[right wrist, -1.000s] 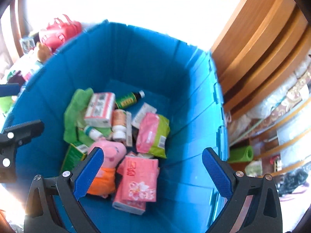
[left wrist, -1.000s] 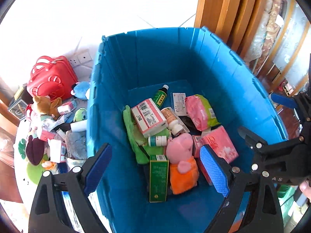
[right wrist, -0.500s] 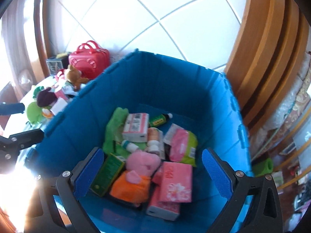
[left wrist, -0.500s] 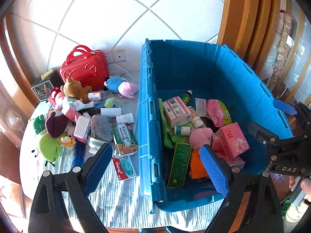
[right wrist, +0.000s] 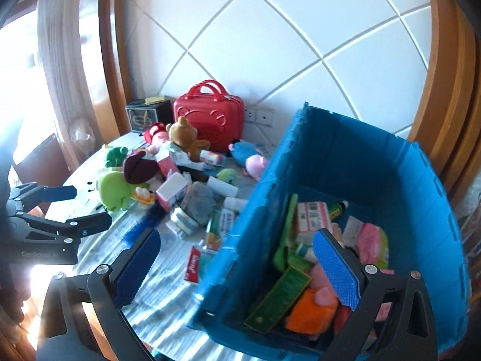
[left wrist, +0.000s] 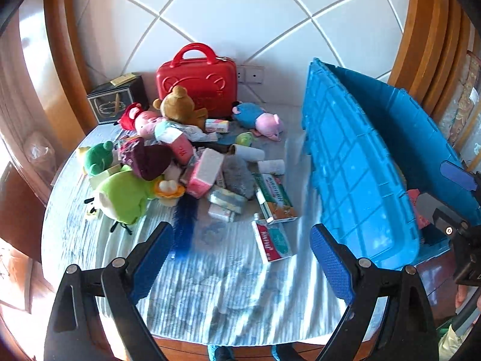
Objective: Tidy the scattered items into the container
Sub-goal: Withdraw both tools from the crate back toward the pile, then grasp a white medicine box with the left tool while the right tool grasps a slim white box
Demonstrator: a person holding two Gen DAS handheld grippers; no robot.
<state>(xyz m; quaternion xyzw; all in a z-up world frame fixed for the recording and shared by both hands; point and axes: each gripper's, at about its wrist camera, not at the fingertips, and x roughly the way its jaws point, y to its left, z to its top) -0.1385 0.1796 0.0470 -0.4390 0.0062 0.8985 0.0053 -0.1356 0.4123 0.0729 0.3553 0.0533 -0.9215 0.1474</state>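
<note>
A big blue crate [left wrist: 357, 174] stands on the right of a round table; it also shows in the right wrist view [right wrist: 375, 162], holding boxes, bottles, a green box [right wrist: 278, 297] and a pink-and-orange plush [right wrist: 315, 307]. A heap of plush toys and boxes lies left of it: a green plush [left wrist: 123, 192], a brown bear [left wrist: 180, 108], a pink box [left wrist: 204, 174], toothpaste boxes [left wrist: 272, 239]. My left gripper [left wrist: 240, 264] is open and empty above the table's near edge. My right gripper [right wrist: 237, 267] is open and empty over the crate's left wall.
A red case [left wrist: 197, 81] and a dark box [left wrist: 115, 99] stand at the back by the tiled wall. A striped cloth [left wrist: 228, 288] covers the table. Wooden frames rise left and right. The left gripper also shows at the left of the right wrist view [right wrist: 69, 207].
Both grippers have pulled back and swung left, away from the crate's inside. The left view now faces the heap on the table instead of the crate.
</note>
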